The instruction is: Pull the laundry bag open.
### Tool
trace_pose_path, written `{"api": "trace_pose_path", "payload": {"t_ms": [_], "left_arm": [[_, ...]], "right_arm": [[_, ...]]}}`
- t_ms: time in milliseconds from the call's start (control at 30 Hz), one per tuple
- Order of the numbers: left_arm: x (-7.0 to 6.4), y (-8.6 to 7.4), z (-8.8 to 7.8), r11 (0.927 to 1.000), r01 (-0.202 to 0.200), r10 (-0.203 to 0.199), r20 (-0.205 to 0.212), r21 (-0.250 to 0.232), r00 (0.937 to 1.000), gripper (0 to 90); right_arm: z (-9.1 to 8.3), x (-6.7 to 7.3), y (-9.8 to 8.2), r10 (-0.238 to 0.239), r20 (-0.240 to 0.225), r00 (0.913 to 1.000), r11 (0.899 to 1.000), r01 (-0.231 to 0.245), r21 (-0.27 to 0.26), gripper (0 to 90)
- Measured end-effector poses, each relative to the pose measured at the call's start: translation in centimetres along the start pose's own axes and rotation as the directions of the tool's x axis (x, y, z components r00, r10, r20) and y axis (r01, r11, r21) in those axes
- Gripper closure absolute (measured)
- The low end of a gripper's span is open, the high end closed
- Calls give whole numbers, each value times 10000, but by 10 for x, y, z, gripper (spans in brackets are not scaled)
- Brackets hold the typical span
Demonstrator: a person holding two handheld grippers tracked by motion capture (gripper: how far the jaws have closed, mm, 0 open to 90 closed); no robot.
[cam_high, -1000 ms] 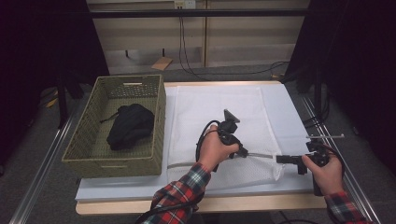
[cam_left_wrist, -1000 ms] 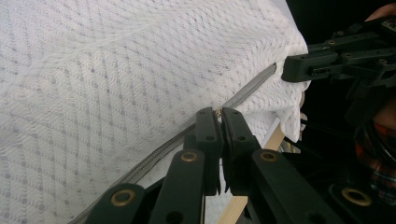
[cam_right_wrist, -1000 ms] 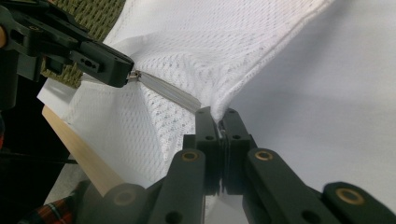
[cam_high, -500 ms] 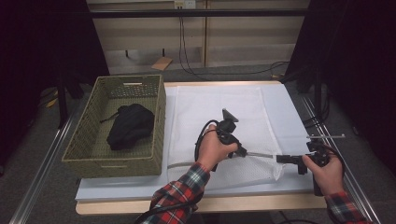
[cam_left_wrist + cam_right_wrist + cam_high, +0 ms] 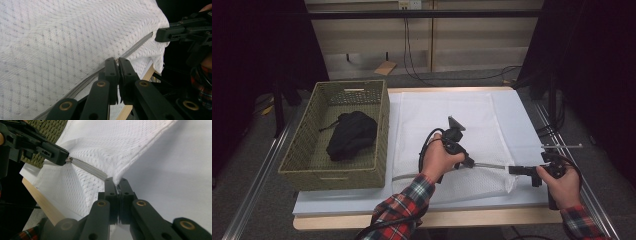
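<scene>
White sheeting covers the table (image 5: 512, 107), where a mesh bag (image 5: 447, 120) lies beside a basket (image 5: 384, 125). Left gripper (image 5: 117, 60) is clamped on the zipper pull (image 5: 116, 59), right gripper (image 5: 117, 182) on the bag's corner. Zipping seems underway; next, draw the pull along the taut zipper.

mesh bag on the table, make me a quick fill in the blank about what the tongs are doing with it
1. The left tongs are shut on the ____ of the white mesh bag.
2. The right tongs pinch the bag's ____, at the zip's end.
3. The dark garment lies inside the woven ____.
4. Between the two tongs the grey zip is pulled ____.

Missing words: zip pull; corner; basket; taut
</scene>
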State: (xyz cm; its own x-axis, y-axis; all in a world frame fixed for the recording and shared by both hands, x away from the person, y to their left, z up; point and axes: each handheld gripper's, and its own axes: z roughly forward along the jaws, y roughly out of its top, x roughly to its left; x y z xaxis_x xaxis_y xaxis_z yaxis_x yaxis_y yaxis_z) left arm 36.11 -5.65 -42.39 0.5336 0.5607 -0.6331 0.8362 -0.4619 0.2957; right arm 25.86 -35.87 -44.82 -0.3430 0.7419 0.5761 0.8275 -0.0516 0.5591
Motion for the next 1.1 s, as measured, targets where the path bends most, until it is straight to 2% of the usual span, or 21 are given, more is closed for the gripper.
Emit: {"api": "trace_pose_path", "payload": {"t_ms": [33, 67, 133, 333, 400, 533, 633, 700, 800, 1100], "left_arm": [[0, 0, 0, 10000, 38, -38, 36, -32, 10000, 867], [1, 0, -1, 9999, -104, 104, -15, 34, 9999, 867], [0, -1, -1, 10000, 28, -27, 62, -91, 10000, 867], [2, -2, -3, 10000, -6, 6, -8, -50, 10000, 867], [2, -3, -4, 9999, 128, -128, -21, -73, 9999, 867], [3, -3, -4, 10000, 56, -56, 21, -56, 10000, 867], [3, -3, -5, 10000, 33, -34, -99, -67, 9999, 867], [4, -4, -5, 10000, 71, -71, 32, -33, 10000, 867], [6, -5, -6, 10000, 89, -89, -126, -31, 9999, 867], [6, -5, -8, 9999, 144, -144, 12, -41, 9999, 867]], "right_arm": [[0, 0, 0, -22, 23, 10000, 10000, 22, -9, 888], [0, 0, 0, -25, 18, 10000, 10000, 25, 9, 888], [-1, 1, 0, -38, 87, 10000, 10000, 38, -13, 888], [-1, 1, 0, -66, 142, 9999, 10000, 66, -20, 889], [-2, 1, 0, -42, 135, 9999, 10000, 42, -6, 889], [-2, 1, 0, -55, 144, 9999, 10000, 55, -19, 889], [-2, 1, 0, -54, 181, 9998, 10000, 55, -22, 889], [-2, 1, 0, -23, 178, 9998, 10000, 23, -8, 888], [-2, 1, 0, -11, 185, 9998, 10000, 12, -19, 888], [-3, 0, 0, 18, 205, 9998, 10000, -18, -25, 889]]}}
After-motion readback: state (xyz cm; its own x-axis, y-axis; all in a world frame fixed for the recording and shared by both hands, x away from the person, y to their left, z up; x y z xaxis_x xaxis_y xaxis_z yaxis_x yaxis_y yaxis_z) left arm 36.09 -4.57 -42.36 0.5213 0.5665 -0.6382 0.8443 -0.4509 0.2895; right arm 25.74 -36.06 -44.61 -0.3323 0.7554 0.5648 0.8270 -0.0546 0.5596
